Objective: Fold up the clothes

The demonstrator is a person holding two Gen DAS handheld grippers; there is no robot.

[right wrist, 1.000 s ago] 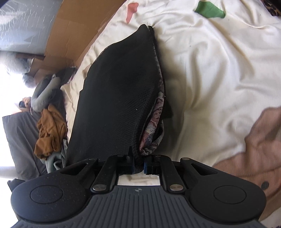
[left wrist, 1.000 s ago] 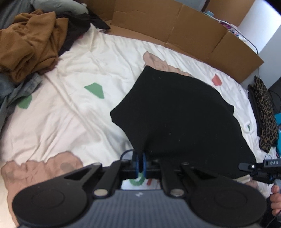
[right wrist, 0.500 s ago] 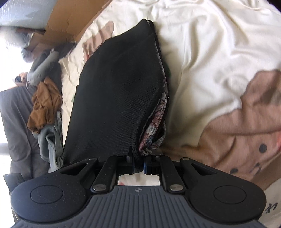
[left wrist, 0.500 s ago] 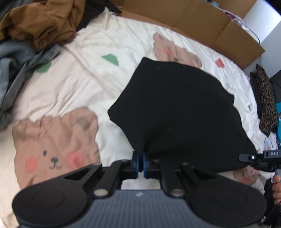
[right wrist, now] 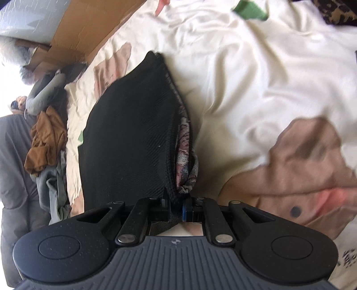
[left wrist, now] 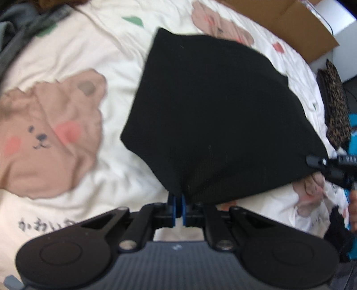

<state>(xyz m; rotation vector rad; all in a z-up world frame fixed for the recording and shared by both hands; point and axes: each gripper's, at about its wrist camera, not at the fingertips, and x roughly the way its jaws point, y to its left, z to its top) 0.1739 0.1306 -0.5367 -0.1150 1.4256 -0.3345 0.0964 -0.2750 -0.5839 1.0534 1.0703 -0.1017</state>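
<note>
Black garment (left wrist: 214, 116) hangs doubled above the bear-print bedsheet (left wrist: 67, 55), one corner clamped in the left gripper (left wrist: 177, 208), the other in the right gripper (right wrist: 176, 206). Lowering both corners level should lay the fold flat. Unfolded clothes (right wrist: 44, 138) and cardboard (left wrist: 290, 20) edge the bed.

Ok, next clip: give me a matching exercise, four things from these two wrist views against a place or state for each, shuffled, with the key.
Things:
1. black garment
2. left gripper
3. brown garment
4. leopard-print item

Places or states:
A. crumpled in the clothes pile at the bed's side
B. at the bed's edge, beside the sheet
C. held off the bear-print sheet at two corners
D. jaws shut on a corner of black cloth

Pairs: 1-C, 2-D, 3-A, 4-B
</note>
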